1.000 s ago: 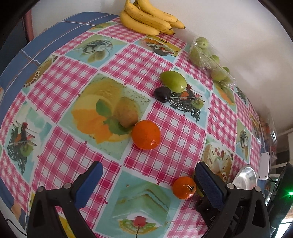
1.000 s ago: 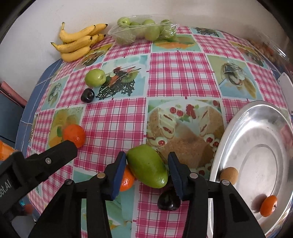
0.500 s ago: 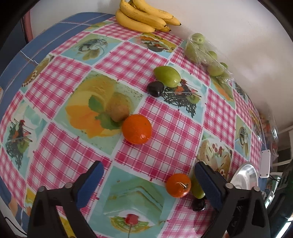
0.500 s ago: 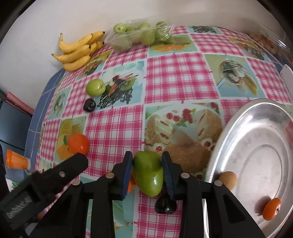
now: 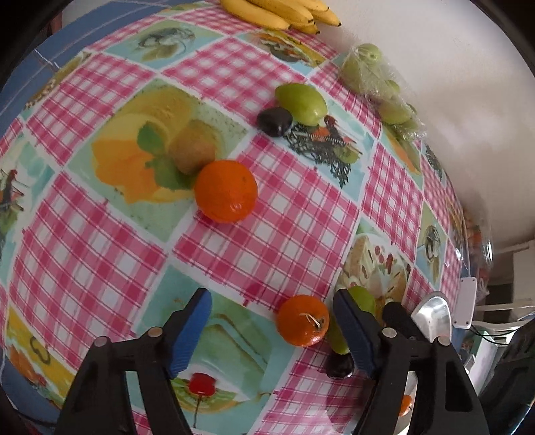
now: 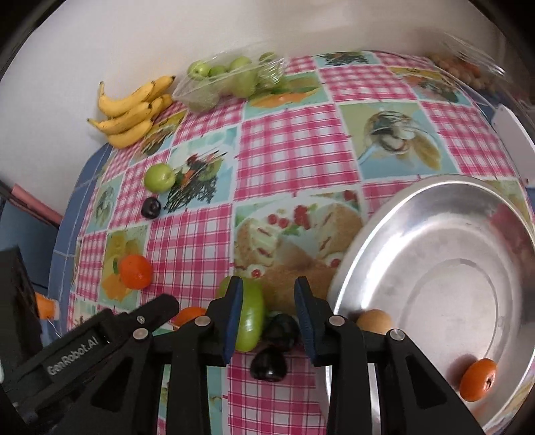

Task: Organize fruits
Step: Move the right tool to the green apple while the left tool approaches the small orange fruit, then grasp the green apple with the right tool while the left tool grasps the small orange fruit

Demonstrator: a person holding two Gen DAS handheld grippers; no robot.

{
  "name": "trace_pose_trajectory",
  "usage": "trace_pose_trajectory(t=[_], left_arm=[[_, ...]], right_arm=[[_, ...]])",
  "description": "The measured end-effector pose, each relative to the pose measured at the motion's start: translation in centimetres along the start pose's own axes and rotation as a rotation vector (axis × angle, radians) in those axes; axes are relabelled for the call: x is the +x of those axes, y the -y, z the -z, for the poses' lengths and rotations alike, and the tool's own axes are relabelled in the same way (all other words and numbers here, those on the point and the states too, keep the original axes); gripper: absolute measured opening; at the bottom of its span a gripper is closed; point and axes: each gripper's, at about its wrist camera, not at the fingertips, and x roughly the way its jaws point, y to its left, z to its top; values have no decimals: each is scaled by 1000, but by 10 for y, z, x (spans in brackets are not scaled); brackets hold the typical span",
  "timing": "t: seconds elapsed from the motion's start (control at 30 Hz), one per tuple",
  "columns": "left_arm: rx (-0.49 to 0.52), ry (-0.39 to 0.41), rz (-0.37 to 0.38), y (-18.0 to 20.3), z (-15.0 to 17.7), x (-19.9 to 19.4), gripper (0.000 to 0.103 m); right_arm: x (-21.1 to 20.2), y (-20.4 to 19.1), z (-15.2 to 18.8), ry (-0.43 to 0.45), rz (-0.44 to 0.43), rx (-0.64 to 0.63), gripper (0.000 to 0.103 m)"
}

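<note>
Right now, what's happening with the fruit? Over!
Left gripper open, just closing around small orange. Right gripper clamped on green fruit. Dark plum close by.

Pink-and-white checked tablecloth [image 6: 284, 140], printed with squares of cakes, fruit and birds, spread flat over a blue table [image 6: 65, 241]. Behind it, plain white wall [image 6: 267, 26]. At the far right edge, a white box [image 5: 464, 306] and a clear tub [image 6: 468, 67] of small brownish things. Beyond the left edge, a small orange-and-white thing [image 6: 45, 306], half hidden.
</note>
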Motion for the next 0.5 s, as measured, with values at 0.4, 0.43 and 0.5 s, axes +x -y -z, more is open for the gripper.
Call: trace_pose_trajectory(t=[0.4, 0.43, 0.5], left_arm=[[66, -32, 59, 16, 8, 5, 36], [64, -33, 61, 16, 6, 7, 36], [59, -35, 67, 14, 5, 7, 35]], right_arm=[[-5, 13, 0, -4, -39, 67, 33], [-4, 13, 0, -7, -46, 71, 33], [-3, 12, 0, -10, -51, 76, 33]])
